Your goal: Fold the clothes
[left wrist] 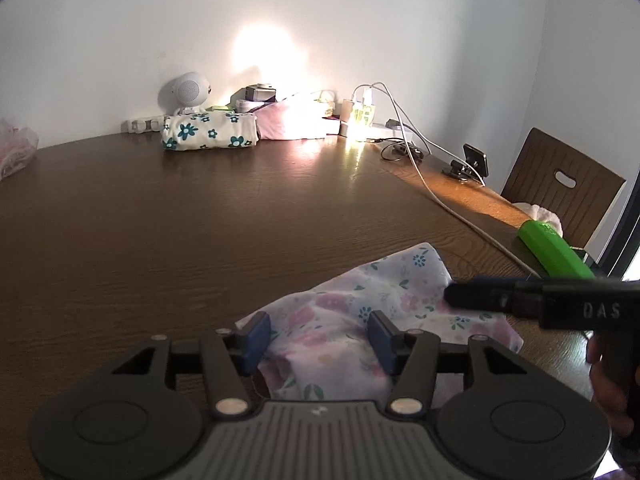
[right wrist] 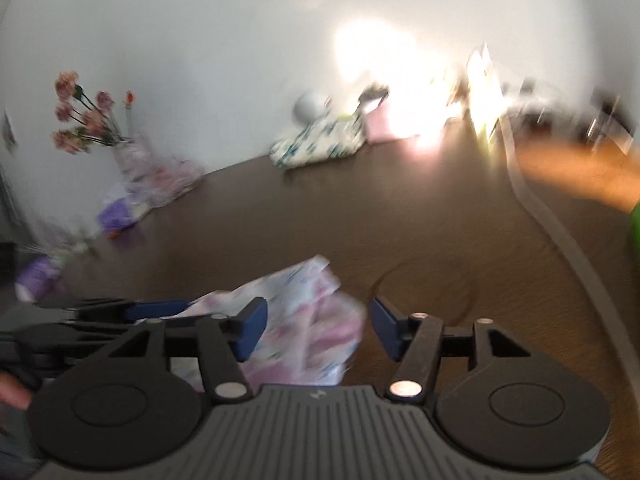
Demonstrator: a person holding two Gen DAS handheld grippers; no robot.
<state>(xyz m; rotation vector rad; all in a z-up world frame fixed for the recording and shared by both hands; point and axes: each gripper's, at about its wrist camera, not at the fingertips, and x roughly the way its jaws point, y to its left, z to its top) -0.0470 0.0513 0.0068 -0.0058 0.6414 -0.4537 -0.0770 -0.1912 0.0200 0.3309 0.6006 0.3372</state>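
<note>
A pale floral cloth (left wrist: 372, 312) lies crumpled on the brown table's near side. My left gripper (left wrist: 318, 340) is open, its blue pads on either side of the cloth's near part. My right gripper (left wrist: 472, 298) reaches in from the right over the cloth; its jaw state is unclear there. In the blurred right wrist view the right gripper (right wrist: 318, 330) is open with the cloth (right wrist: 304, 320) between and beyond its pads, and the left gripper (right wrist: 160, 308) comes in from the left beside the cloth.
A folded blue-flowered garment (left wrist: 208, 132) and a pink one (left wrist: 288, 122) lie at the back by the wall with a white speaker (left wrist: 186, 90), boxes and bottles. Cables (left wrist: 420, 160), a green object (left wrist: 554, 250) and a chair (left wrist: 560, 184) are on the right. Flowers (right wrist: 84, 120) stand at the left.
</note>
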